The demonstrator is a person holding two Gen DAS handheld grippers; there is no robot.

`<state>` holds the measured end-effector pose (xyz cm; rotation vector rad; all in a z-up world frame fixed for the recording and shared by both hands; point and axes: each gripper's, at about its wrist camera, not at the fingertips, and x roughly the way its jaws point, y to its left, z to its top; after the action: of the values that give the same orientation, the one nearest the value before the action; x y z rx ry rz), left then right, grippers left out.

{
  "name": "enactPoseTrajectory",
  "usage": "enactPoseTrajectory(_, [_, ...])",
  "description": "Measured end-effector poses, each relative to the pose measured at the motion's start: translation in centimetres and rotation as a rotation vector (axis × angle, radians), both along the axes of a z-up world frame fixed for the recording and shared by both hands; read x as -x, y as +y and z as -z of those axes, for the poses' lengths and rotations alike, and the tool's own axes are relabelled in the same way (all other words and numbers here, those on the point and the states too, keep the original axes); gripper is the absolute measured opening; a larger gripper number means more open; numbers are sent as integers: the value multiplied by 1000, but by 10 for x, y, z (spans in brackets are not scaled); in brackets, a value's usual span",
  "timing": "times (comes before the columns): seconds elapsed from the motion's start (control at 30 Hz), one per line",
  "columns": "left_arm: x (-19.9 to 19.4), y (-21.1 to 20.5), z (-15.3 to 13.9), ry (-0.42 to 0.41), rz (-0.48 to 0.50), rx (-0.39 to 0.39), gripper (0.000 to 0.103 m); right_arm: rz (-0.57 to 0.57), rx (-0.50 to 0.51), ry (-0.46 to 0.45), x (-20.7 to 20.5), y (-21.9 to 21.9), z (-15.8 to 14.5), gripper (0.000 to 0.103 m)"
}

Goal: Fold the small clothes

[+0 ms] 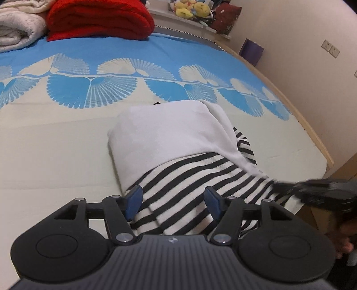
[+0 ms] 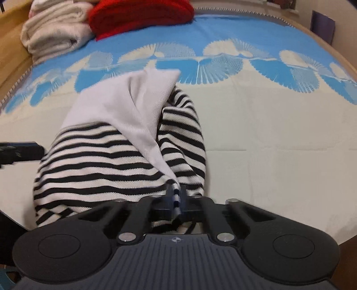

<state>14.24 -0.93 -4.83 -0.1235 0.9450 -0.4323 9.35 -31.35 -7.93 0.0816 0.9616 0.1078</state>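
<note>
While the striped garment lies bunched near the front edge of the bed, with a plain white panel draped over its far half, the right tool is clamped tight on a pinch of cloth where white and striped layers meet at the garment's right side. The left tool stands with its blue pads spread apart over the striped near edge, gripping nothing; the fabric lies between and beneath them. No fold looks finished yet. To do this step well, the person would likely close the left tool on the near-left edge, matching the right tool's hold, then lift both corners evenly and carry them toward the far side so the edges meet squarely. A red blanket and cream blanket sit well apart at the bed's far end.
</note>
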Motion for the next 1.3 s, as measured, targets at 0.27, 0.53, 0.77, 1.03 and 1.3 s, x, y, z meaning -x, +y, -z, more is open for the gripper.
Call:
enactPoseTrajectory(0.27, [-2,-20,1,-32,3,-29,69,83,-248,-212,47,-59,-44,2])
enactPoseTrajectory(0.53, [3,-29,2,-25,82,-40,69,102,-179,-102,50,-81,-23,1])
enactPoseTrajectory(0.77, [-8,-45,57,145,170,-216,90,93,-6,157,26,-66,30,1])
enactPoseTrajectory(1.03, [-7,-33,23,51,149,-153,85,79,21,195,8,-49,36,4])
enactPoseTrajectory(1.3, [-1,-57,57,69,282,-326,69,229,-237,-91,2,-85,-18,14])
